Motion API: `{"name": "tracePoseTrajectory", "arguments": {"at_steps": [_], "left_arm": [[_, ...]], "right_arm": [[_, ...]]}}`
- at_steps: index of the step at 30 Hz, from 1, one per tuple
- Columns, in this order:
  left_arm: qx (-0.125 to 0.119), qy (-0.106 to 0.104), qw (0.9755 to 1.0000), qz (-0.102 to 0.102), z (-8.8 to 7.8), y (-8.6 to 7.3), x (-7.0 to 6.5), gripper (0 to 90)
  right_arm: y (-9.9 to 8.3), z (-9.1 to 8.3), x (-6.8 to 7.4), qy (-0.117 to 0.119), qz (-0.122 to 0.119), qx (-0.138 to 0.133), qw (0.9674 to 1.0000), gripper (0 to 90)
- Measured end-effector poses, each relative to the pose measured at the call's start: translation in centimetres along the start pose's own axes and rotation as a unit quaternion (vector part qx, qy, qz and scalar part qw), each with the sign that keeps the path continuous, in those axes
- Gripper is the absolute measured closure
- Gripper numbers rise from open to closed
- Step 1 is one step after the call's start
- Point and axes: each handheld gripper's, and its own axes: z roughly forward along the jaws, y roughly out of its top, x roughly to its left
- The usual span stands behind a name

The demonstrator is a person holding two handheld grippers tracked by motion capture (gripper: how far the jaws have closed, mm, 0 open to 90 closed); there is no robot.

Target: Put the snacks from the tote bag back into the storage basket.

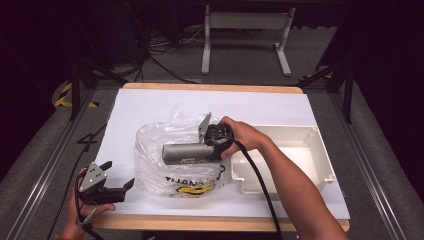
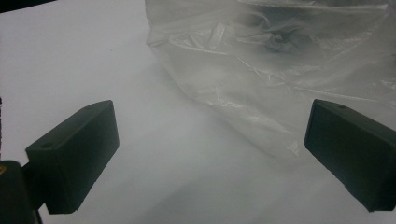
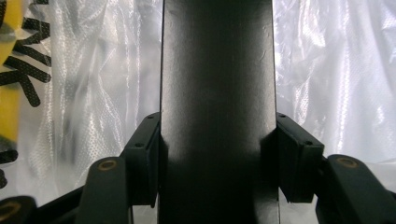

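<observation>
Two grippers work over the wooden table (image 1: 210,88), and we see its top almost wholly covered by a white sheet (image 1: 150,107). On the sheet's right side lies a shallow white tray (image 1: 305,137), its near left corner close to the person's right forearm. Left of the tray, touching or nearly touching it, sits a crumpled clear plastic bag (image 1: 155,150) with yellow and black print along its near edge; we cannot tell what, if anything, lies inside it.

Above the bag we find a grey box-shaped bar (image 1: 187,152), held level and pointing left. The right gripper (image 1: 216,142) has its jaws clenched on the bar's right end; in the right gripper view the dark bar (image 3: 217,93) runs up between the two pads, which press its sides, with the bag's film behind.

At the sheet's near left corner the left gripper (image 1: 117,182) rests low with jaws spread apart, grasping nothing; its own view shows the bag's edge (image 2: 261,70) just ahead.
</observation>
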Motion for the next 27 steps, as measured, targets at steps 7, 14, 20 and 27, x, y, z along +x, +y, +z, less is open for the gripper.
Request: {"name": "tracePoseTrajectory", "arguments": {"at_steps": [7, 14, 20, 27], "left_arm": [[-0.001, 0.001, 1.0, -0.002, 0.0, 0.0, 0.0, 3.9], [-0.003, 0.001, 1.0, -0.002, -0.1, 0.0, 0.0, 3.8], [-0.004, 0.001, 1.0, 0.001, -0.1, 0.0, 0.0, 3.9], [-0.005, 0.002, 1.0, 0.001, -0.1, 0.0, 0.2, 3.9]], "right_arm": [[0.2, -0.9, 0.2, -0.007, -0.009, -0.021, 0.9997, 42.6], [0.7, -1.5, 0.5, -0.015, -0.015, -0.036, 0.9991, 42.6], [0.9, -1.7, 0.8, -0.015, -0.025, -0.038, 0.9989, 42.6], [1.1, -2.2, 0.7, -0.018, -0.03, -0.038, 0.9987, 42.6]]}}
